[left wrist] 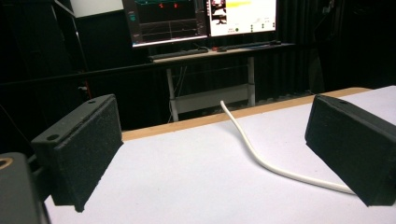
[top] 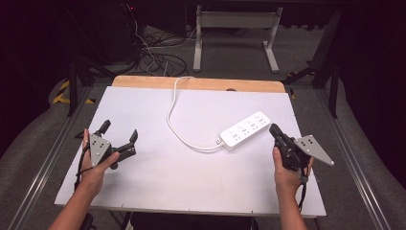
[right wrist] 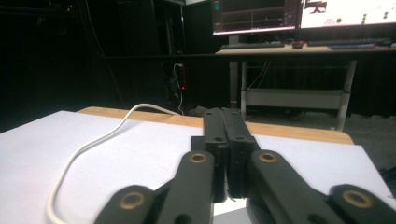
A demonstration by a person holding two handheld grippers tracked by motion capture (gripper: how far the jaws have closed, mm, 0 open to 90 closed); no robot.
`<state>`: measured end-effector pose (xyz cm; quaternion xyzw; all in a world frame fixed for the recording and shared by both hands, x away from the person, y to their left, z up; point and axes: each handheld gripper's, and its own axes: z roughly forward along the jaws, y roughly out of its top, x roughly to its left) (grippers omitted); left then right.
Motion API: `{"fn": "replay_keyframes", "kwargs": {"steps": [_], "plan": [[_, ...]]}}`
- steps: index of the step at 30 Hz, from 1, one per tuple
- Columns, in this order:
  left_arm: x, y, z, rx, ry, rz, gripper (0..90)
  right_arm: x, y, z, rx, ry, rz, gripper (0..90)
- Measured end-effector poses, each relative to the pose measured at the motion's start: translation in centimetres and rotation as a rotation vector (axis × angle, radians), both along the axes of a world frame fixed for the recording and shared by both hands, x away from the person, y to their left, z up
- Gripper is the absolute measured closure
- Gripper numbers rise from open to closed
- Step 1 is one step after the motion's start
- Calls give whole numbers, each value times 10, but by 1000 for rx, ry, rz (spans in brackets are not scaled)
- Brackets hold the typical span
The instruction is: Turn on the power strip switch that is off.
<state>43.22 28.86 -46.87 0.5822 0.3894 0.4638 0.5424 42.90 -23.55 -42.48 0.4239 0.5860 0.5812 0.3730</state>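
A white power strip (top: 244, 130) lies right of centre on the white table (top: 158, 177). Its white cable (top: 173, 117) curves back to the far wooden edge; the cable (left wrist: 261, 158) also crosses the left gripper view, and the cable (right wrist: 88, 149) runs along the left of the right gripper view. My left gripper (top: 119, 130) rests at the table's left, open, its jaws wide apart with nothing between them. My right gripper (top: 274, 129) sits at the right, just beside the strip's near end, shut with nothing held; its fingers (right wrist: 227, 140) press together.
A wooden strip (top: 198, 84) borders the table's far edge. Beyond it stand a desk frame (top: 237, 33) and loose floor cables (top: 158, 60). Monitors (left wrist: 201, 16) glow on a desk behind.
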Motion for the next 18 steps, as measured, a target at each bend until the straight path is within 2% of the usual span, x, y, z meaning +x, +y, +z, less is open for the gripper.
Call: {"fn": "replay_keyframes", "kwargs": {"steps": [2,3,4,5,6,10,12,18], "plan": [[0,0,0,1,0,1,44,0,0,-1,0,-18,-36,623],[0,0,0,1,0,2,44,1,0,-1,10,-32,-56,472],[0,0,0,1,0,1,44,1,0,-1,10,-32,-56,472],[0,0,0,2,0,1,44,2,-1,-1,11,-28,-66,396],[0,0,0,2,1,1,44,3,-1,-1,30,-24,-85,277],[0,0,0,2,1,0,44,3,-2,-1,51,-35,-80,180],[0,0,0,2,0,1,44,4,-2,-1,43,-33,-78,150],[0,0,0,2,1,2,44,5,-1,-2,25,-29,-71,128]]}}
